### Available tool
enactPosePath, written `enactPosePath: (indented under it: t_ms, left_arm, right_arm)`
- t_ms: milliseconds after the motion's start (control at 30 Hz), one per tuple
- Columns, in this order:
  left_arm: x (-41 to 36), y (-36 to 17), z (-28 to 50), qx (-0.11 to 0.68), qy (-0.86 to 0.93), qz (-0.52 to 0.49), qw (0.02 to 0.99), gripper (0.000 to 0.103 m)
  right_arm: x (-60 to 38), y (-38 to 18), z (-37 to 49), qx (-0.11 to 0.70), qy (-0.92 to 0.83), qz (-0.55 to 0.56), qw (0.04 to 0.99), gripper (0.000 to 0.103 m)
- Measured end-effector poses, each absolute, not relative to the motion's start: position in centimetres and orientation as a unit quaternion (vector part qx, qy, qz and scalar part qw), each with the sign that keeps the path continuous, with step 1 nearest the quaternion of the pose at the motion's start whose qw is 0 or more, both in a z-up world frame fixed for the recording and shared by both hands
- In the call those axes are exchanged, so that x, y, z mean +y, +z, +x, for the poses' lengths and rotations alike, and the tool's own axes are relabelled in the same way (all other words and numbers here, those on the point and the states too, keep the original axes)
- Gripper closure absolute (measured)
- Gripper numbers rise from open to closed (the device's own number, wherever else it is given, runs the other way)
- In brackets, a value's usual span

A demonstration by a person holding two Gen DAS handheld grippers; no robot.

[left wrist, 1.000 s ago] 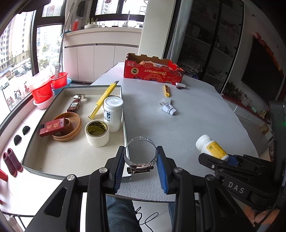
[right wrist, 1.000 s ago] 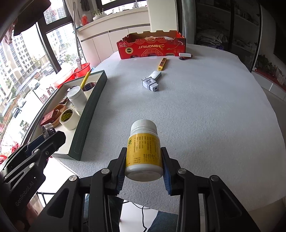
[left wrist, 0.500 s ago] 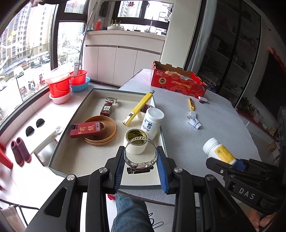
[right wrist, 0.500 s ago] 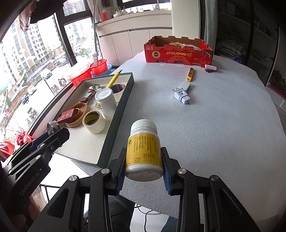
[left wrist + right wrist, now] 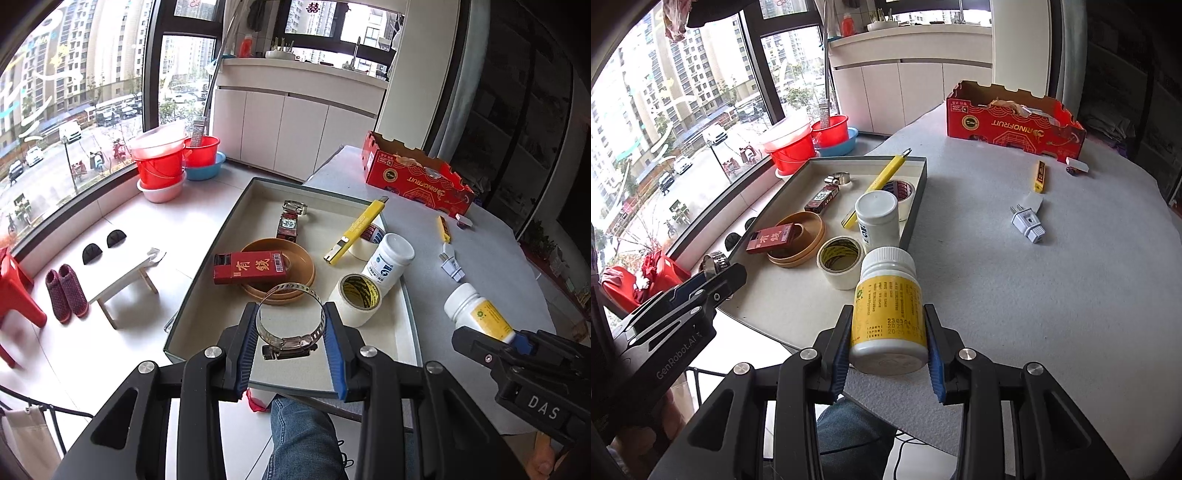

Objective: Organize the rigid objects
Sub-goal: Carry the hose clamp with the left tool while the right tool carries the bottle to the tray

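Grippers first: our left gripper (image 5: 291,332) is clamped on a metal hose clamp (image 5: 290,321), ring upright between the blue pads, screw housing at the bottom, held over the near end of the tray (image 5: 207,280). Our right gripper (image 5: 888,343) is closed on a white pill bottle w/ yellow label (image 5: 888,314), cap pointing away from us, held just beside the tray's near right corner, above the grey table (image 5: 1034,295).

In the tray, nearest us: a roll of cream tape (image 5: 356,299) at the right side, touching a white jar w/ blue print (image 5: 388,260) just behind it. Left of those, a tan ring-shaped dish (image 5: 295,273) w/ a red box (image 5: 251,267) lying across its rim. Further back, a yellow utility knife (image 5: 356,230) leans on another tape roll (image 5: 369,236), tip past the tray's right wall. Near the far end: a small dark red box (image 5: 287,227), then a second hose clamp (image 5: 295,207).

Right of the tray, on the table: a white plug (image 5: 1028,223), a slim yellow box (image 5: 1040,176), and farthest, a red cardboard carton (image 5: 1012,125).
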State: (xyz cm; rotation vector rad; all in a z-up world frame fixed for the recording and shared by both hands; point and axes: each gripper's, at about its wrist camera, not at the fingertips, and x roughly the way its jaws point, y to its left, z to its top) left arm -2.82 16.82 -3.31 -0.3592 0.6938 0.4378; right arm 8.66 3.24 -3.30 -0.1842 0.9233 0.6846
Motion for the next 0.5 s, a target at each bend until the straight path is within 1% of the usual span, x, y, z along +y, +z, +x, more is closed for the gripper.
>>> enactPosePath:
  t_ms: [500]
  left_arm:
    - [18.2,-4.1,-2.2,0.352,0.222,-0.166,0.894,0.066]
  right_arm:
    - [5.3,-3.5,9.3,0.448,0.340,-0.079,0.823,0.066]
